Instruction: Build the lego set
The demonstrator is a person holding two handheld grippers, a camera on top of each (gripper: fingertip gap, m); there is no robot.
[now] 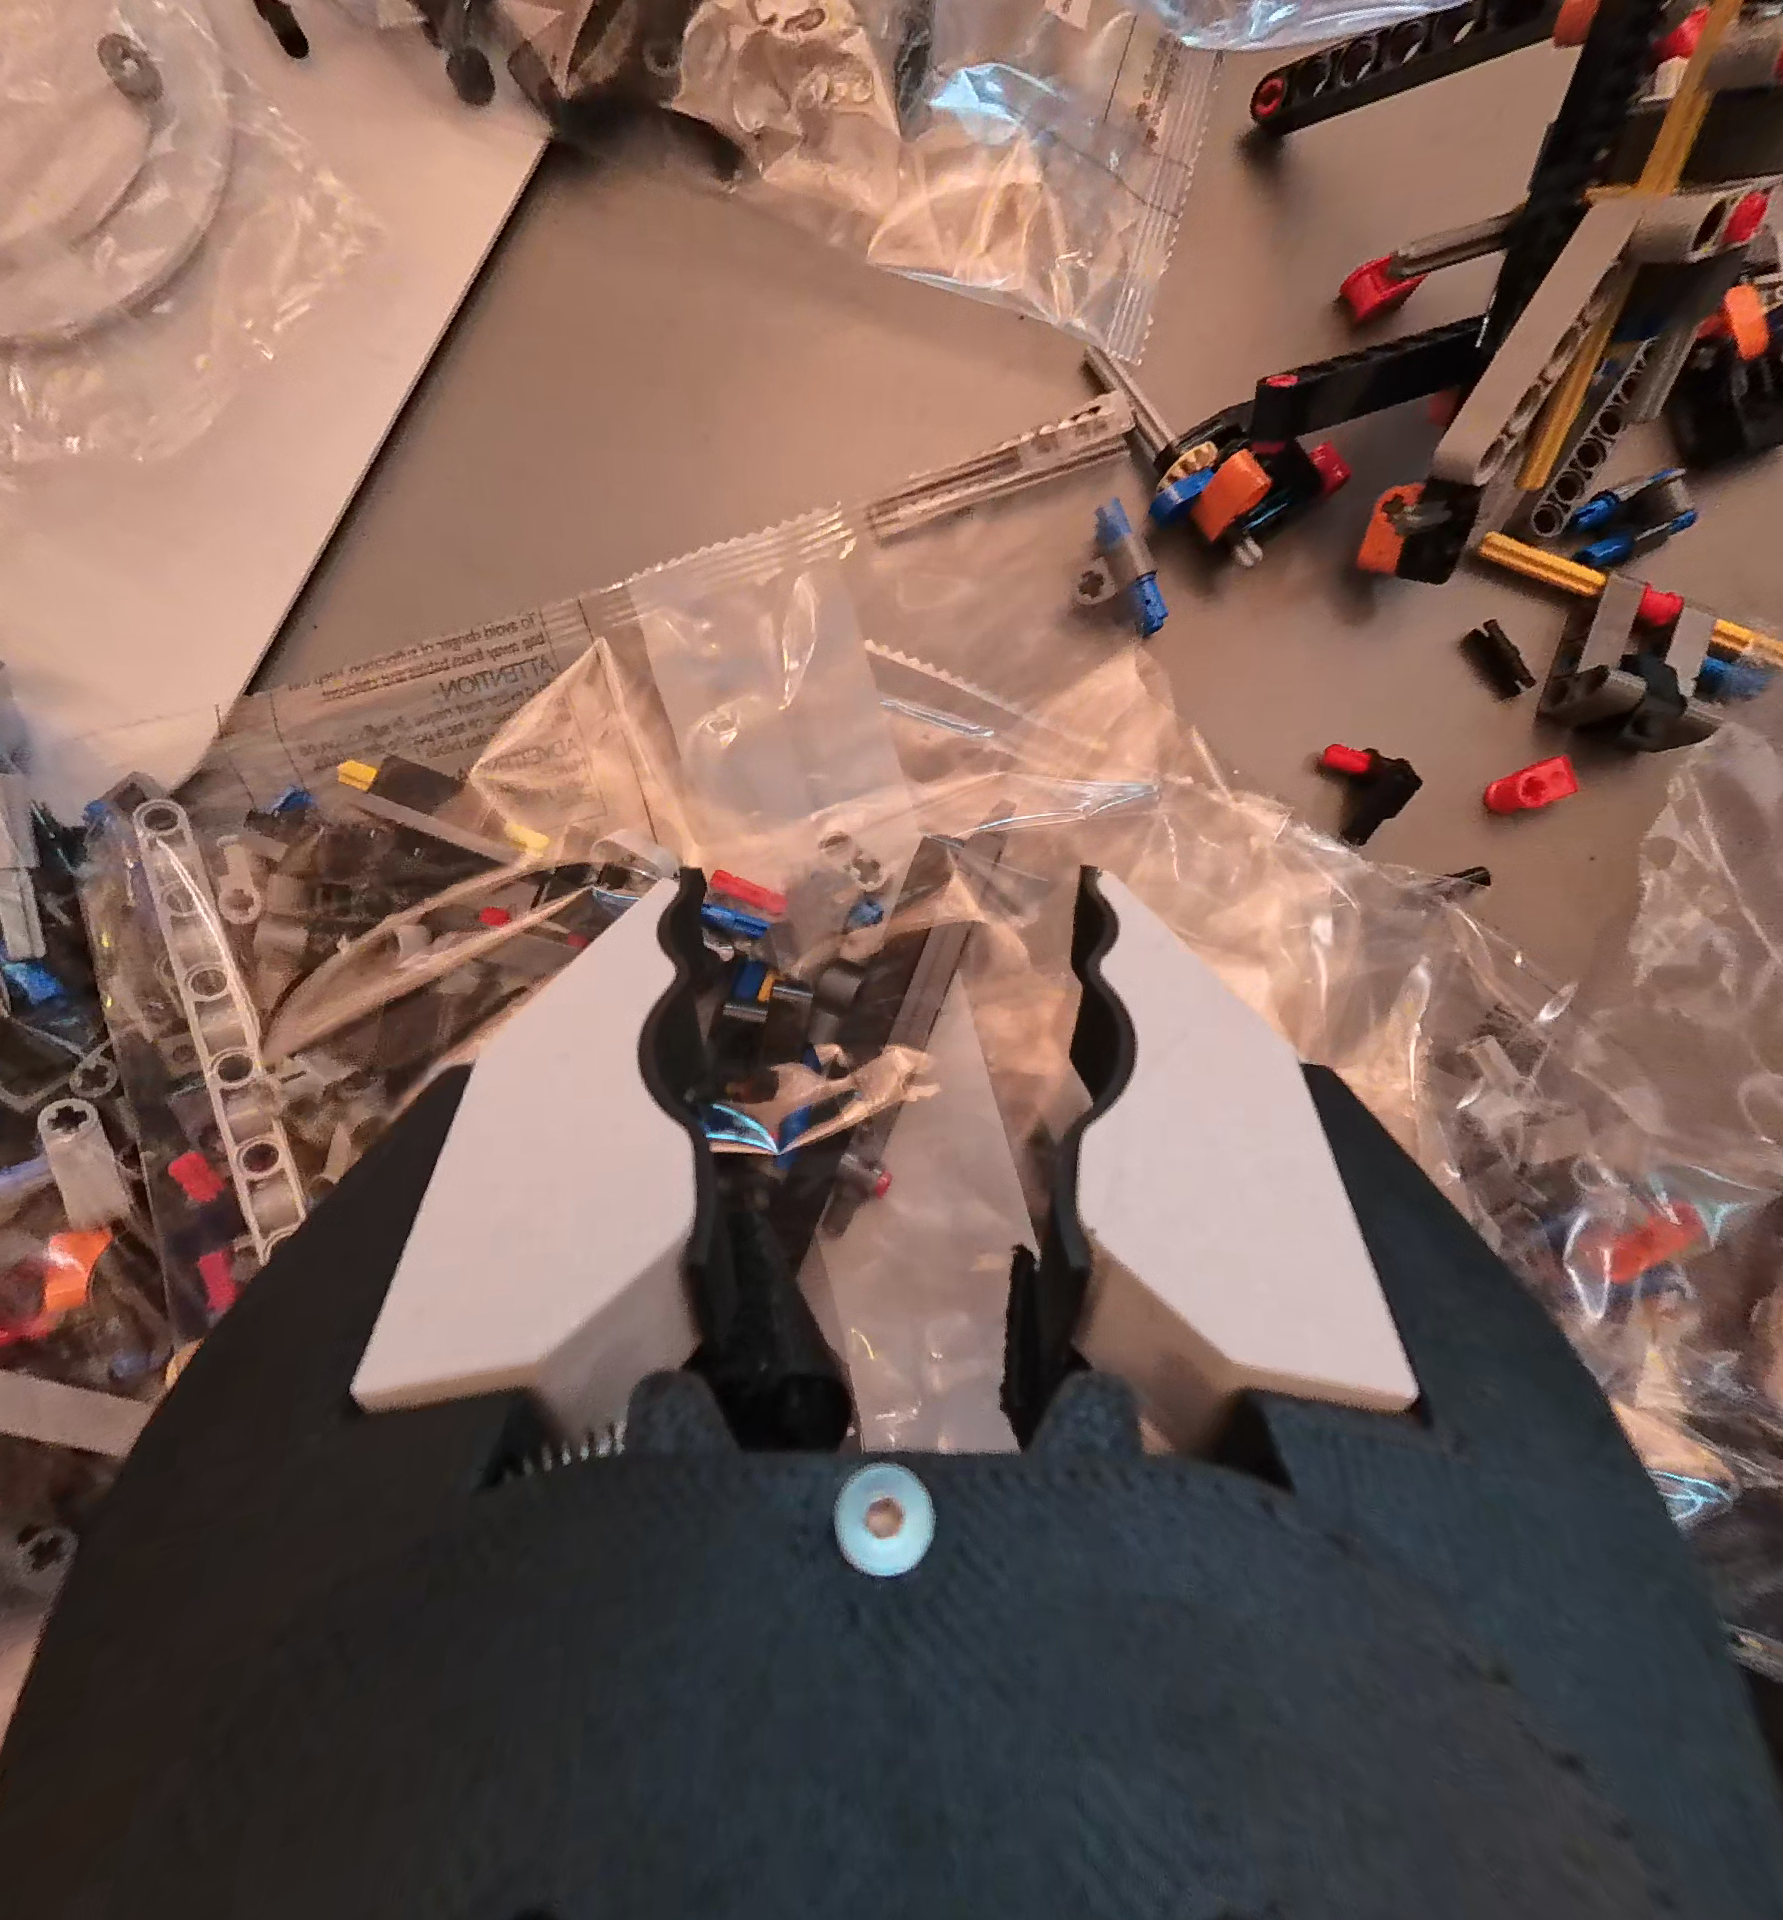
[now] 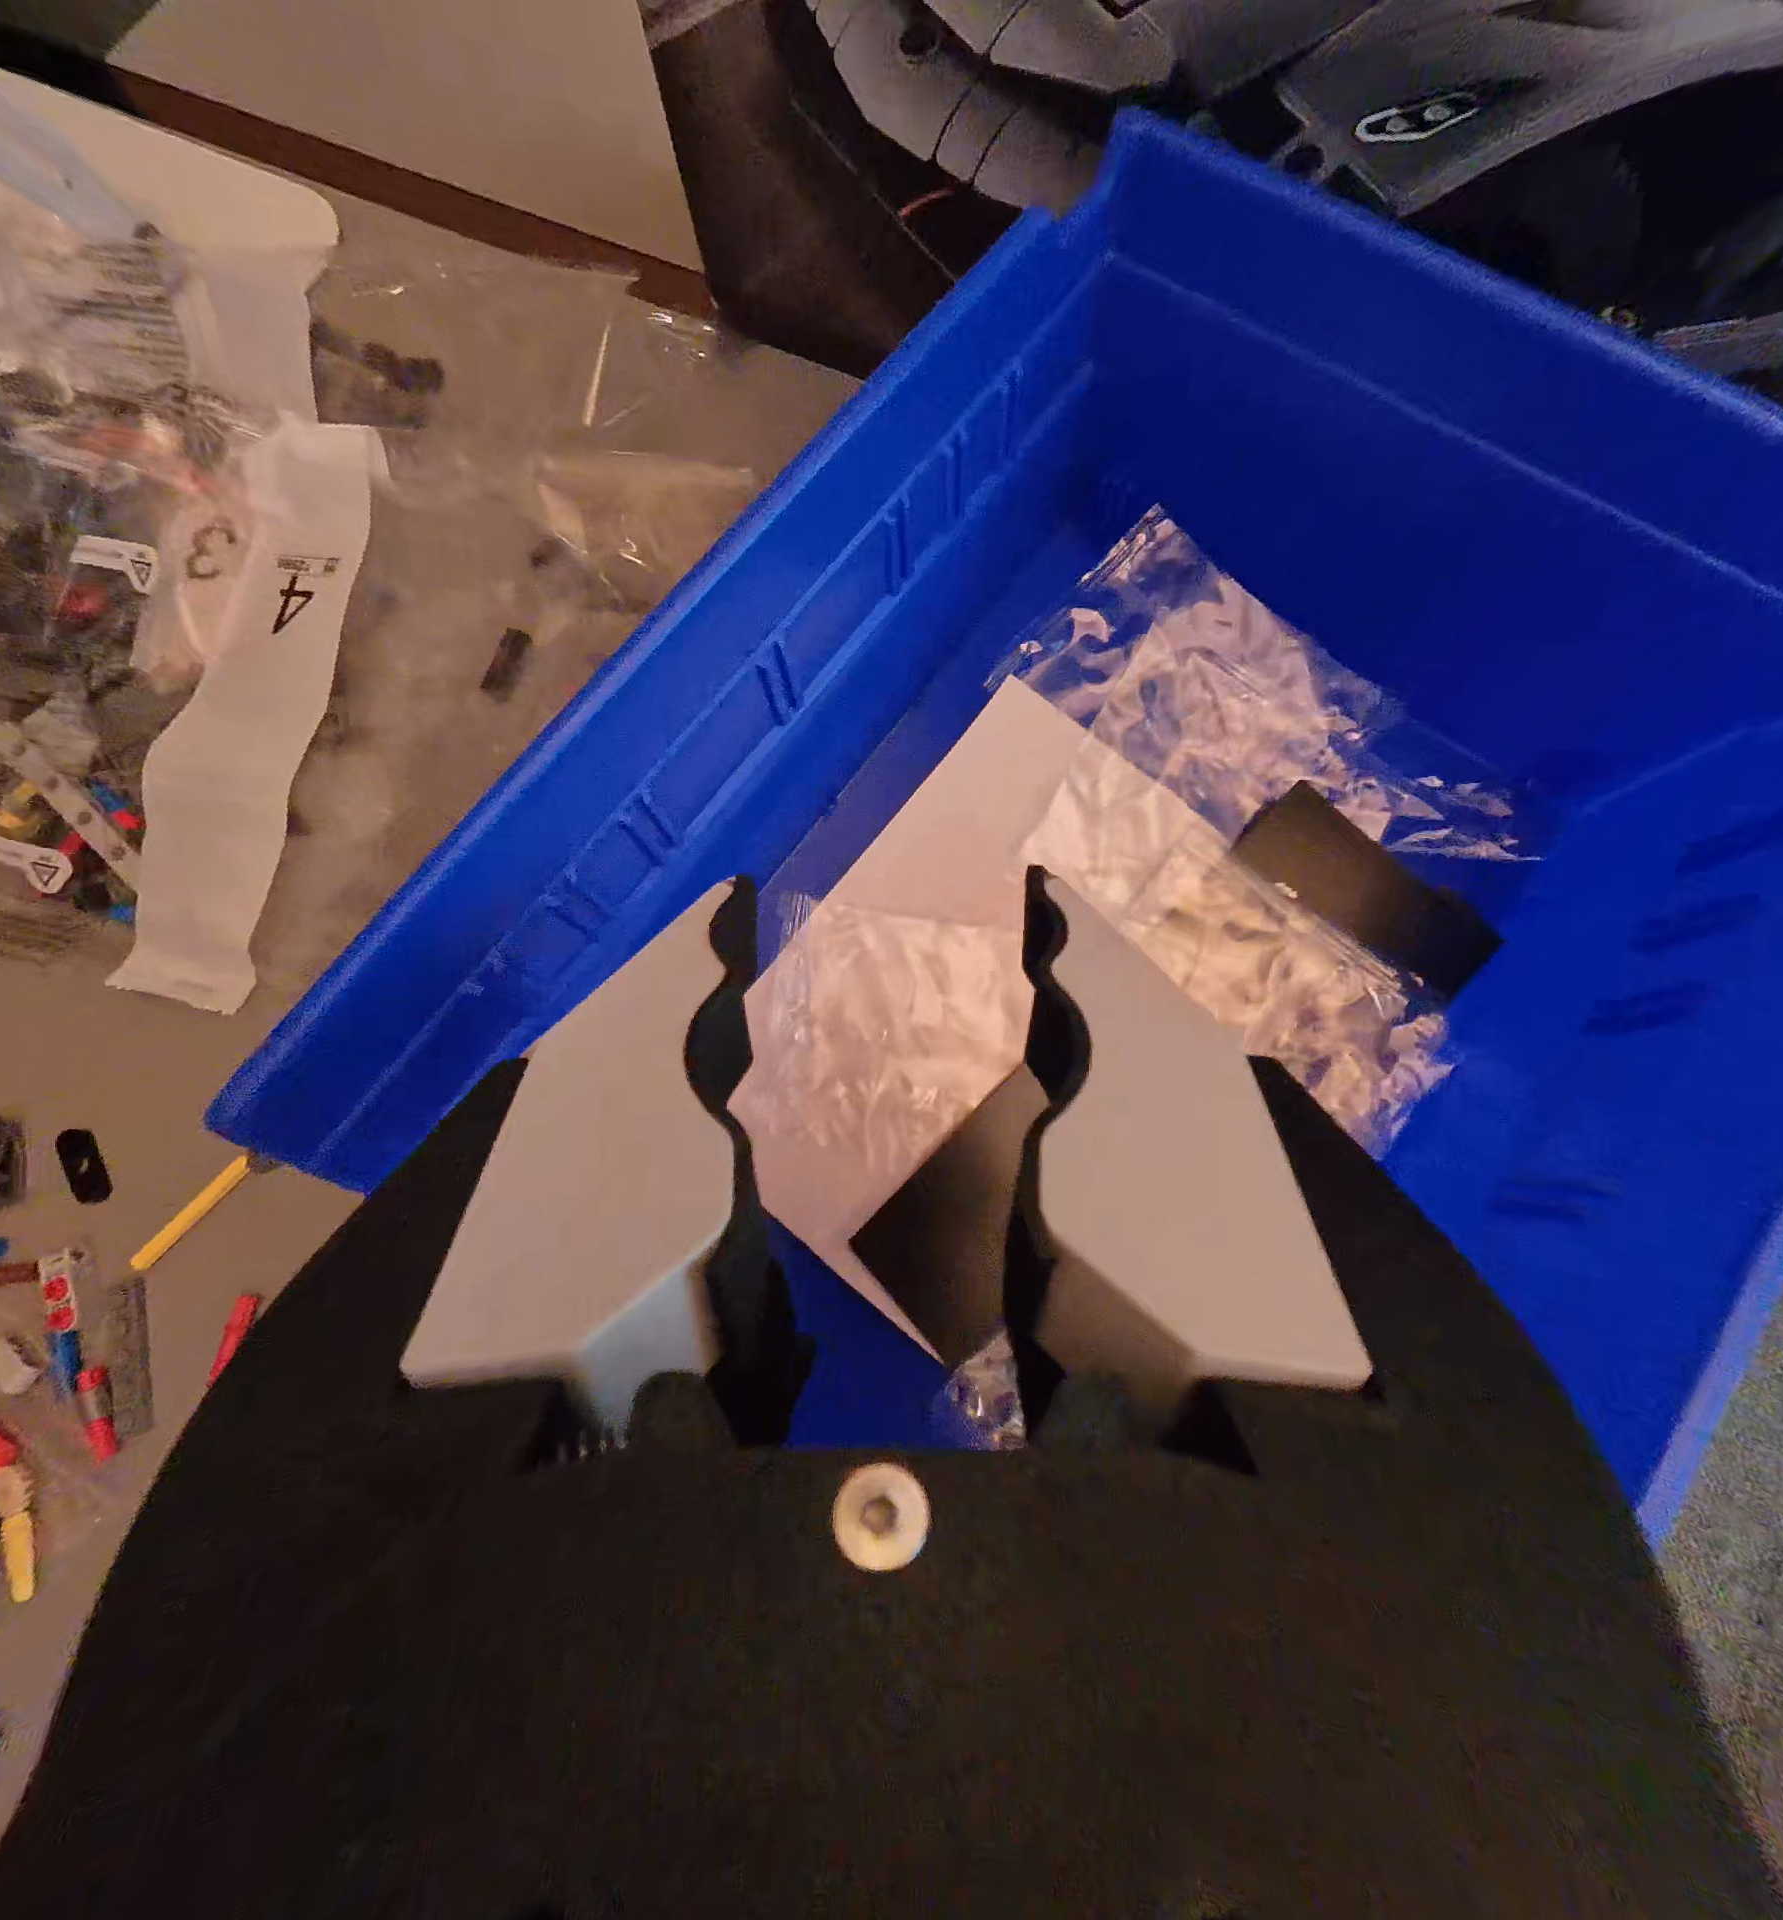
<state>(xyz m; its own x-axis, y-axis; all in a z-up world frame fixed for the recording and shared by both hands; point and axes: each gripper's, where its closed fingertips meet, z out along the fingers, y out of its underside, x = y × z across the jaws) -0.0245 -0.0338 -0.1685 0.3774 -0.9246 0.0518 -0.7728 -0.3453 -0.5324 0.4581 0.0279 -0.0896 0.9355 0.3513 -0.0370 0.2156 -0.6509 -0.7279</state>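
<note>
Most of the build was still ahead, I'd guess: a half-assembled model (image 1: 1593, 343) sat far right, sealed parts bags (image 1: 513, 966) under the left gripper (image 1: 887, 904), jaws open and empty. Right gripper (image 2: 882, 914), also open, hovered inside the blue bin (image 2: 1438, 436), walls close.

Left gripper (image 1: 887, 883): matte black printed body, rough layered texture, 2 pale grey wedge fingers (image 1: 544, 1132) with black wavy inner pads, 1 silver washer screw (image 1: 884, 1523) near centre.
Right gripper (image 2: 882, 888): same black body, grey fingers (image 2: 1167, 1174), scalloped black pads, 1 hex-socket screw (image 2: 880, 1515).
</note>
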